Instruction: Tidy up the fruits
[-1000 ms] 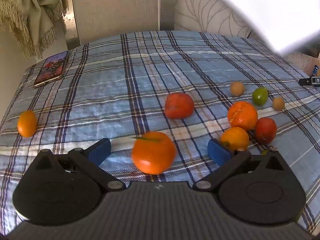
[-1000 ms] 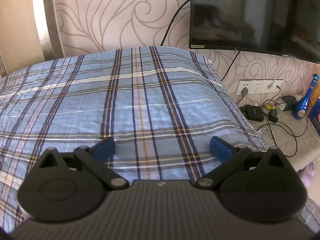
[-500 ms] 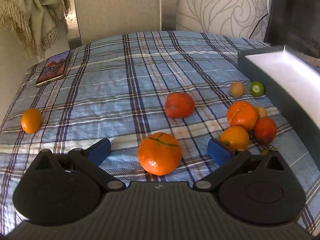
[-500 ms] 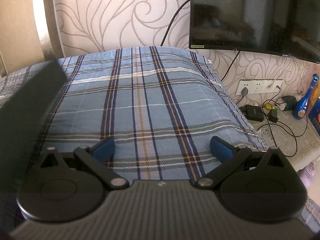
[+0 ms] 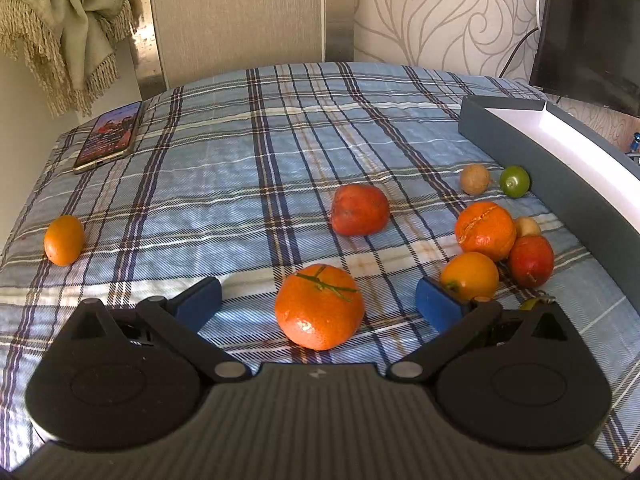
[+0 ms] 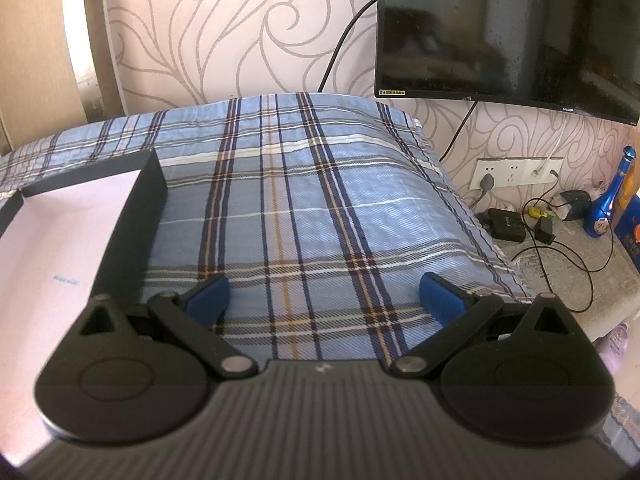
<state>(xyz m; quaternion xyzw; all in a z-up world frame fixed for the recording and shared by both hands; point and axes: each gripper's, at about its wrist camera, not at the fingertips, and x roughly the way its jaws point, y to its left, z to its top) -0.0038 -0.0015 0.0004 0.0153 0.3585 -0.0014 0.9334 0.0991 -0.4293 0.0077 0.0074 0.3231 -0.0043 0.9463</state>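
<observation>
In the left wrist view several fruits lie on a blue plaid bed. A large orange (image 5: 319,306) with a green stem sits between the blue fingers of my open left gripper (image 5: 318,304). A red fruit (image 5: 359,209) lies farther out. A cluster at the right holds a split orange (image 5: 485,230), a smaller orange (image 5: 470,276), a red fruit (image 5: 531,260), a green lime (image 5: 514,181) and a tan fruit (image 5: 474,179). One small orange (image 5: 64,240) lies far left. A dark box with a white inside (image 5: 560,152) stands at the right, and also shows in the right wrist view (image 6: 132,220). My right gripper (image 6: 325,296) is open and empty over the bedspread.
A phone (image 5: 109,135) lies at the bed's far left corner. A fringed cloth (image 5: 64,24) hangs at the back left. A black screen (image 6: 508,28) hangs on the wall, with sockets, cables and a blue bottle (image 6: 608,200) on the floor at the right.
The dark box has come down from the upper right and now rests on the bed beside the fruit cluster. The large orange rolled slightly. Both grippers stay open.
</observation>
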